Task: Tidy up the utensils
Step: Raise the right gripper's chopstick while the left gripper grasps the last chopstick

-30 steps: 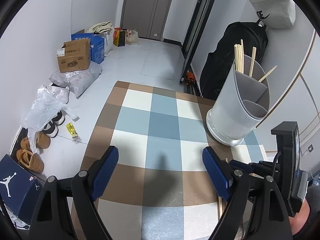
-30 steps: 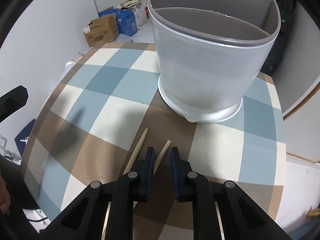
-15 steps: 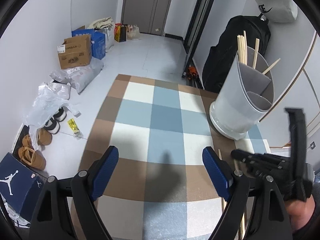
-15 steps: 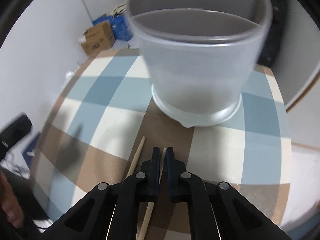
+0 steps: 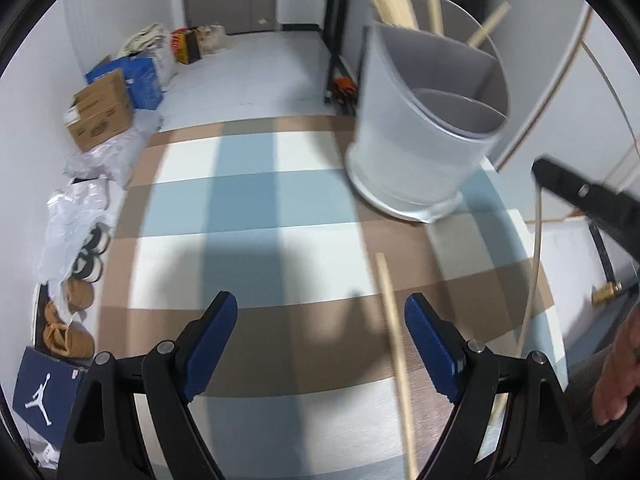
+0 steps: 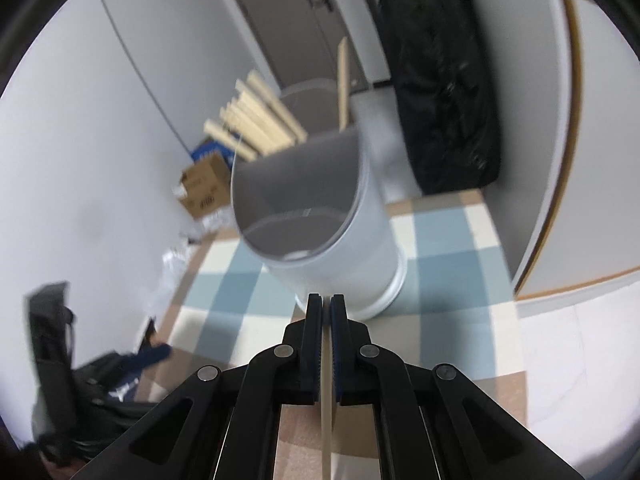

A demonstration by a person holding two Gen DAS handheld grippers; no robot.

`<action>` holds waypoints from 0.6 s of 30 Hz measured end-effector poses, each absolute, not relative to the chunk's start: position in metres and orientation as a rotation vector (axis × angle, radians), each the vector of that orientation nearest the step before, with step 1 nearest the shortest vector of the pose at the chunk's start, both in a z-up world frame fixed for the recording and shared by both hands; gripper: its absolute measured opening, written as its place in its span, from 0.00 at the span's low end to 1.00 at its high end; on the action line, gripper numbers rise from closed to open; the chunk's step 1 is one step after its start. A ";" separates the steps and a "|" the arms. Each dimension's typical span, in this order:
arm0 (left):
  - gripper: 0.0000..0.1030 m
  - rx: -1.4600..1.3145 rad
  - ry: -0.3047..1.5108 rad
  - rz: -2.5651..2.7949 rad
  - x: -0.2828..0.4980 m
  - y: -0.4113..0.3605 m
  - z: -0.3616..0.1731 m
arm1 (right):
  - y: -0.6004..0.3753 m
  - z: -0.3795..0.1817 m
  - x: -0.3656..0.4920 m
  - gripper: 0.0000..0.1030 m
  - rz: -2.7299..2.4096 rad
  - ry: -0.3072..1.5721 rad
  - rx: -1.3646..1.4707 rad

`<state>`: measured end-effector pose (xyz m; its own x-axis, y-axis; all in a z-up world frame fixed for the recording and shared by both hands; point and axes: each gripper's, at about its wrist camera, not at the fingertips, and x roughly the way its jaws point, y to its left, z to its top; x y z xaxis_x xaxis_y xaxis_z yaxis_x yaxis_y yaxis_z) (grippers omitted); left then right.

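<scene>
The right hand-held gripper (image 6: 326,304) is clamped on a single pale chopstick (image 6: 326,420), whose shaft runs back between the pads toward the camera; its jaws have just been closing and now stand nearly together on the stick. Just beyond its tips stands the grey utensil holder (image 6: 340,248), split into compartments, with a bundle of chopsticks (image 6: 256,128) leaning out of the far compartment while the near ones look empty.

In the left wrist view the held chopstick (image 5: 534,272) hangs as a thin pale line from the right hand-held gripper (image 5: 588,196), at the right, over the right edge of the tabletop (image 5: 248,208). A second chopstick (image 5: 394,344) lies loose on the checked cloth, between the blue pads of the left hand-held gripper (image 5: 320,340) and close to the right pad, apart from both. It points toward the holder (image 5: 424,140), which sits in the far right corner of the tabletop.

The left half of the tabletop is bare cloth with wide room to move. Its left edge drops to a floor crowded with boxes (image 5: 102,110), bags and shoes (image 5: 66,328). A hand (image 5: 618,376) shows at the lower right.

The left hand-held gripper stands wide open, holding nothing.
</scene>
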<state>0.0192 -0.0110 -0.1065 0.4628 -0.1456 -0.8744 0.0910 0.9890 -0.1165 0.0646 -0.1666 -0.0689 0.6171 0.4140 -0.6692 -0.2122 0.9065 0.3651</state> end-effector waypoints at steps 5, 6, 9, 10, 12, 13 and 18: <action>0.80 -0.080 1.154 -0.151 0.034 -0.030 -0.114 | -0.191 -0.053 0.056 0.03 0.344 0.754 0.335; 0.77 -0.079 1.180 -0.143 0.038 -0.033 -0.118 | -0.194 -0.050 0.056 0.03 0.343 0.740 0.344; 0.61 -0.077 1.238 -0.118 0.045 -0.040 -0.127 | -0.200 -0.042 0.052 0.03 0.334 0.687 0.344; 0.55 -0.071 1.256 -0.111 0.046 -0.042 -0.129 | -0.202 -0.038 0.051 0.03 0.333 0.673 0.339; 0.45 -0.061 1.279 -0.106 0.047 -0.046 -0.133 | -0.205 -0.034 0.049 0.03 0.334 0.654 0.332; 0.37 -0.049 1.287 -0.102 0.047 -0.048 -0.135 | -0.205 -0.033 0.048 0.03 0.334 0.648 0.332; 0.02 0.002 1.272 -0.111 0.043 -0.058 -0.132 | -0.208 -0.029 0.046 0.03 0.330 0.628 0.334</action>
